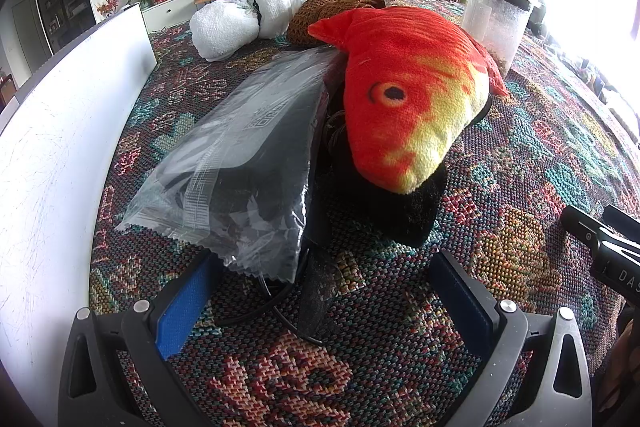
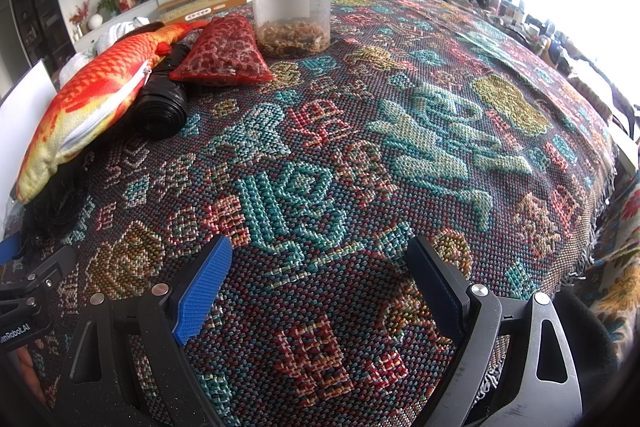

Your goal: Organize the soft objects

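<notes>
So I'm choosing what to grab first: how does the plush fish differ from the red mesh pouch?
The plush fish is long, fuzzy, orange fading to yellow; the red mesh pouch is short, netted, speckled dark red. The fish is propped on dark items; the pouch lies flat on the woven cloth, beside the clear jar. Both look soft, and neither is gripped.

The left gripper (image 1: 320, 291) sits low and level, its jaws spread wide with nothing between them. Its blue-padded fingers (image 1: 182, 311) point straight ahead, one pad bright, the other in shadow. The right gripper (image 2: 320, 279) is posed much the same, low and facing forward, jaws parted wide and gripping nothing, its ribbed blue fingers (image 2: 204, 287) angled outward. The two are held side by side, close enough that each one's black body edges into the other's wrist view.
</notes>
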The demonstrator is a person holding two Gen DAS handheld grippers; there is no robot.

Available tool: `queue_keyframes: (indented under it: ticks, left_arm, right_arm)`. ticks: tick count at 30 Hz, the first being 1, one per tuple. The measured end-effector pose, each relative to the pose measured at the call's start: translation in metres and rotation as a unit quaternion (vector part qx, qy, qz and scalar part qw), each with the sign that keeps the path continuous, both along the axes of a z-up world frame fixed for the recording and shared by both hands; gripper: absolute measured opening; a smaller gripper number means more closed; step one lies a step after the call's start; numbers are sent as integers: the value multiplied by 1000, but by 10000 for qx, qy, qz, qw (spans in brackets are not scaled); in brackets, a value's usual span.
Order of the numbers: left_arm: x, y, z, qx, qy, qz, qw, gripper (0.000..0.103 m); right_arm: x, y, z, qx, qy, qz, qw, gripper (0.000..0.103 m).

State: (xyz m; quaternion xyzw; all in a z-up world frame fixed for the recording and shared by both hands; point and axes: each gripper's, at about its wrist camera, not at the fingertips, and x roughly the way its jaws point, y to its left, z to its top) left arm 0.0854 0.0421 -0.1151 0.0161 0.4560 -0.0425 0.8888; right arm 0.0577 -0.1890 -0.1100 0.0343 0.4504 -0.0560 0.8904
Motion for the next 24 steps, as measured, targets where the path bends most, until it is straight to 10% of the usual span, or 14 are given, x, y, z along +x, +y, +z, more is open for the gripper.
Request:
queue_keyframes:
  ticks: [24]
  left_arm:
    - [-4, 9, 23, -174, 241, -71, 9995, 103]
  right_arm:
    - [0, 0, 0, 2, -1, -1, 10000, 91]
